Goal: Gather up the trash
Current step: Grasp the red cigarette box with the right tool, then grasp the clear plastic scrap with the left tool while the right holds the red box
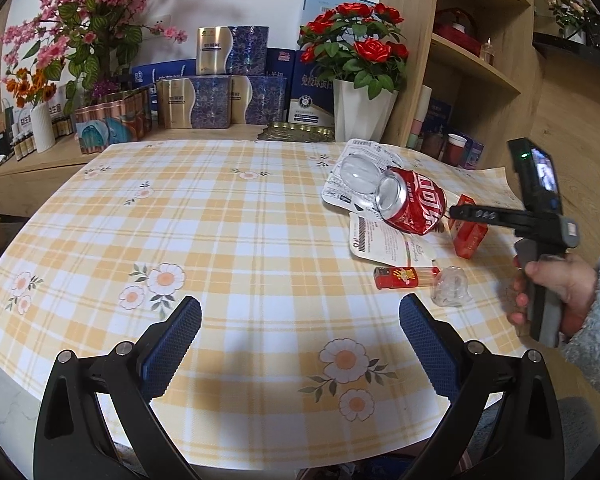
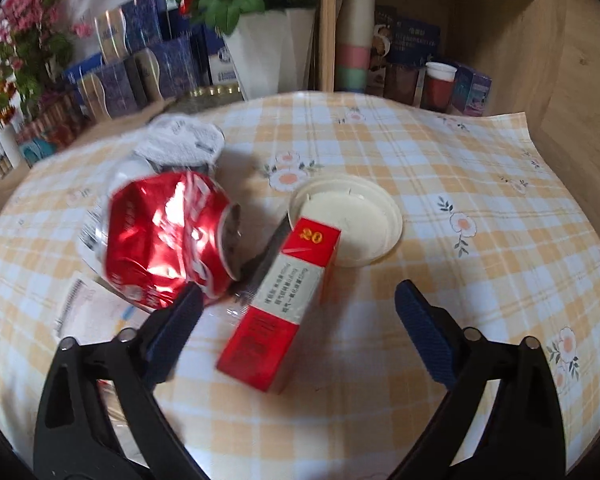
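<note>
the right hand-held gripper [image 2: 296,312] stands wide, nothing pressed between its blue pads; the red cigarette box [image 2: 280,308] lies on the worktop in the gap between the two fingers, touching neither. its left finger [image 2: 172,336] sits just in front of the crushed red can [image 2: 168,240], which lies on its side beside the box. behind the can is a clear plastic blister pack on printed card [image 2: 180,144], and past the far end of the box a round cream lid [image 2: 364,220] lies flat. the left hand-held gripper [image 1: 300,336] is also spread wide and empty, hanging over a bare patch of the yellow checked tablecloth [image 1: 220,220]. from its view, a red lighter [image 1: 400,278] and a small clear plastic piece [image 1: 450,286] lie nearer than the can, with a hand [image 1: 556,292] in a grey fuzzy sleeve gripping the other tool's handle. boxes and potted red roses [image 1: 356,52] stand behind the worktop.
</note>
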A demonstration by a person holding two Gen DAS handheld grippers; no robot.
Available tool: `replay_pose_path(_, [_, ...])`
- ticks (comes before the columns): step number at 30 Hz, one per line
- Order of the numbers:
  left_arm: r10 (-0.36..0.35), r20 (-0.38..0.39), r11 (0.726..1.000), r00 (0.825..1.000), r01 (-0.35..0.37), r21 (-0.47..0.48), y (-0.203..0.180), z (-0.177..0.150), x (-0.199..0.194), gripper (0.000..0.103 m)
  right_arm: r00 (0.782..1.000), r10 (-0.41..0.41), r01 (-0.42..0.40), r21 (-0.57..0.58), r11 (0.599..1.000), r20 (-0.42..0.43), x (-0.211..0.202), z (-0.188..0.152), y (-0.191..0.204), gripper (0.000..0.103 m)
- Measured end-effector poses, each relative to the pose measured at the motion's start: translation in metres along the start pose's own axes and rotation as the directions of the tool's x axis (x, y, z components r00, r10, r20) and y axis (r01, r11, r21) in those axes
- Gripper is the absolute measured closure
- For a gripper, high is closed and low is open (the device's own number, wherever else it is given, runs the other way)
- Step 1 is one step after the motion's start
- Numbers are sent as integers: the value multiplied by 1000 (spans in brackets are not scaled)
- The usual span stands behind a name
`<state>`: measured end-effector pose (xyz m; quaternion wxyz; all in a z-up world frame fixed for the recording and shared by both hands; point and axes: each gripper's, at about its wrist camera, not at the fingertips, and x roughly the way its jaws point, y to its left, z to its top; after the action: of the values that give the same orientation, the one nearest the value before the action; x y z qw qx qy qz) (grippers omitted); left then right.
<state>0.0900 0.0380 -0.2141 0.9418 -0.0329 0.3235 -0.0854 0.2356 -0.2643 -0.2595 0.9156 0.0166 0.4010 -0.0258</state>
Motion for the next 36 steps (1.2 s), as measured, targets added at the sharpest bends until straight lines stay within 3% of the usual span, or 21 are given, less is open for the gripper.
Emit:
replay_pose_path(3, [-18,-5,1000,1000,18,10,-7,2,5,6,999,-19,18,-39,999,-29,9,-5,-1,23])
replay_pose_path(5, [-38,-8,999,999,38,20,-14,5,10,6,999,14,-15,-20,1000,-37,10,-8,-7,34])
replay_pose_path(7, [-64,-13,997,998,64,32,-23,8,14,6,999,29,-29,5,1000,-33,8,-10,-12,68])
replay_pose_path(9, [-97,-24,994,995,98,39,-31,12,20,6,999,35,-34,53,998,-24,6,-14,-20,77])
replay_pose_path(13, [-192,-79,980,978,195,30,-55,20,39,8,996,67,-74,130,989,58,-7,-19,-35,78])
replay_pose_path(18, [-277,-161,959,947,283,19,-86,25,69,28,984,115,-137,166,977,135,-20,-24,-45,78])
replay_pose_path(26, [-265,-248,957,932,285,52,-123,17,103,43,974,136,-154,86,984,181,-29,-26,-30,78])
replay_pose_path(28, [-253,-263,959,931,277,59,-125,14,108,51,973,140,-156,79,985,183,-29,-26,-30,78])
replay_pose_path(29, [-254,-272,958,928,280,61,-126,13,109,71,973,144,-161,79,984,182,-29,-26,-30,78])
replay_pose_path(31, [-268,-273,952,924,297,68,-127,12,109,75,971,152,-170,88,981,182,-28,-26,-32,78])
replay_pose_path(33, [-275,-264,949,925,305,82,-126,13,104,89,970,162,-182,99,978,182,-28,-26,-35,78])
replay_pose_path(36, [-274,-245,949,930,302,85,-121,17,92,90,969,169,-191,110,975,182,-28,-26,-38,78])
